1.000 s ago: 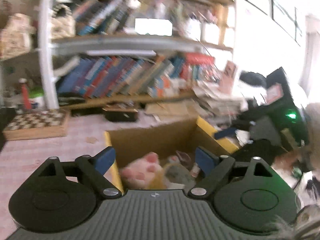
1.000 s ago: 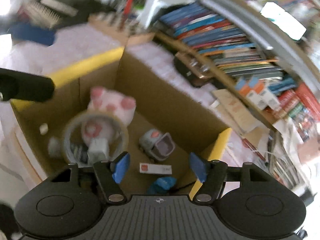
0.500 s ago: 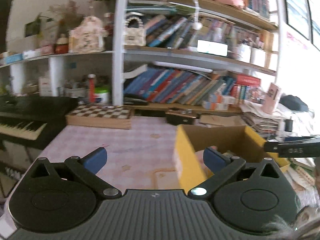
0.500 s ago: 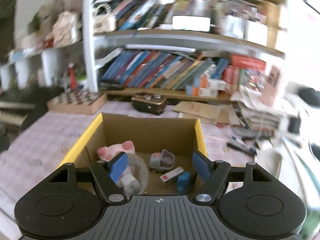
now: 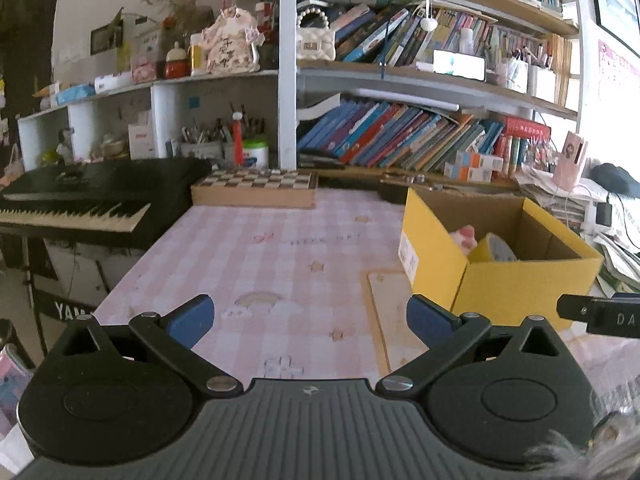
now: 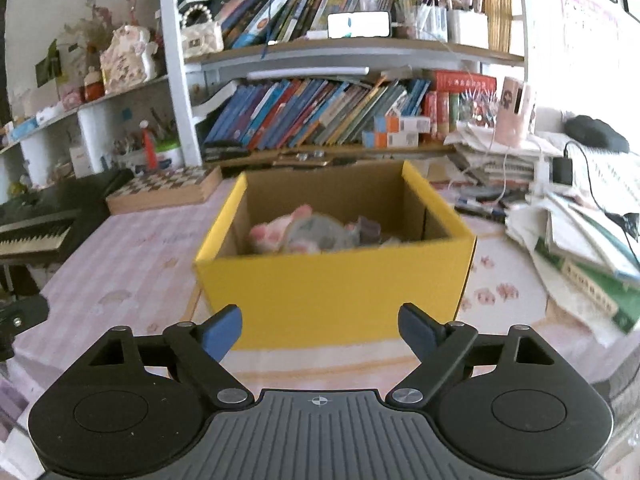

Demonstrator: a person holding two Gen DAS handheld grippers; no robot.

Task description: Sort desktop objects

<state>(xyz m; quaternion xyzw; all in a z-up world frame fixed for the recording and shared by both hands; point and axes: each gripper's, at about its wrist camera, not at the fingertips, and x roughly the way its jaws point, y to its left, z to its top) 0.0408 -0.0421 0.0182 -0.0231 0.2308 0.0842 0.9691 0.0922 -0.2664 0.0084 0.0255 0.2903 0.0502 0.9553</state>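
We have pulled both claws back from the yellow cardboard box, which stands toward the desk's right edge. The left claw gapes empty; the right claw has just been opening, nothing between its jaws. The plush toy and tape roll lie inside, so sorting looks nearly done.

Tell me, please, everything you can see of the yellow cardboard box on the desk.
The yellow cardboard box stands upright and open-topped on the pink checked tablecloth, yellow outside, plain brown inside. A white label shows on one side. Inside lie a pink plush toy, a roll of clear tape and small blurred items. Neither gripper touches it.
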